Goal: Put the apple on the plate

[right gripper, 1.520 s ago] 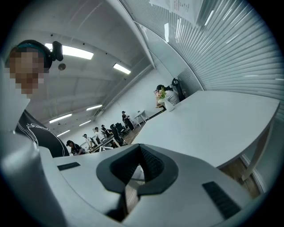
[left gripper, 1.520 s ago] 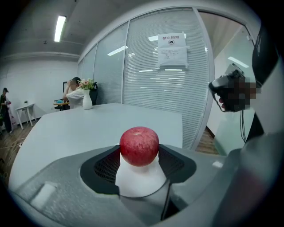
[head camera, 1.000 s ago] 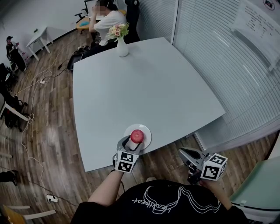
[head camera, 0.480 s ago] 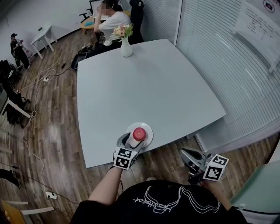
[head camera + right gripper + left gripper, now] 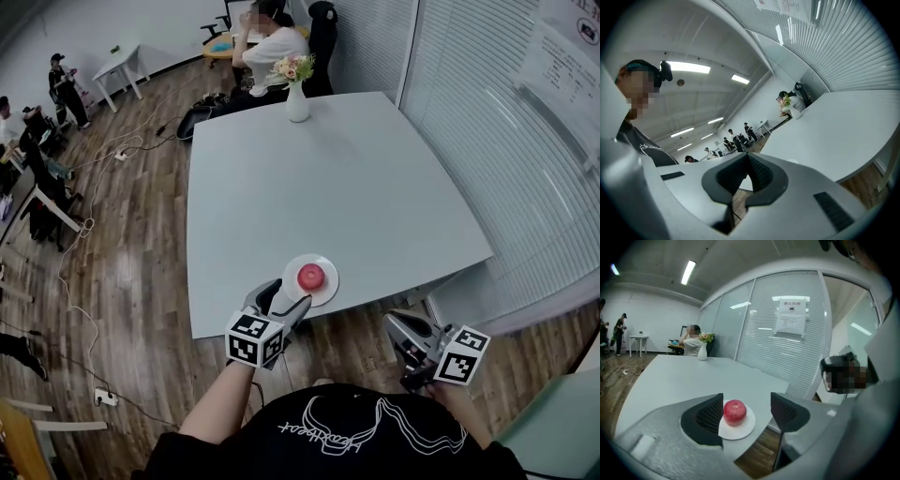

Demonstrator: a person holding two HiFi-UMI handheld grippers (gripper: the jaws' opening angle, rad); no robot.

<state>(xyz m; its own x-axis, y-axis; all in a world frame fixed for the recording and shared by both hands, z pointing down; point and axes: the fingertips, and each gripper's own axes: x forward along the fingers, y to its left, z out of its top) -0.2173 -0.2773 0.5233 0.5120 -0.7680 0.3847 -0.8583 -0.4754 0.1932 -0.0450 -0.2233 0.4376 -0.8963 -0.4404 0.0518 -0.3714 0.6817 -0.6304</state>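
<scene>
A red apple rests on a small white plate near the front edge of the grey table. My left gripper hovers just in front of that edge, open and empty, apart from the apple. In the left gripper view the apple and plate lie beyond the wide-spread pads, nothing touching them. My right gripper is held off the table to the right, over the floor. Its pads meet with nothing between them.
A white vase of flowers stands at the table's far end, with a seated person behind it. A glass wall with blinds runs along the right. Cables and several people are on the wooden floor at left.
My left gripper has let go of the apple, opened wide and drawn back and up from the plate. The apple stays on the plate. The right gripper has lifted slightly.
</scene>
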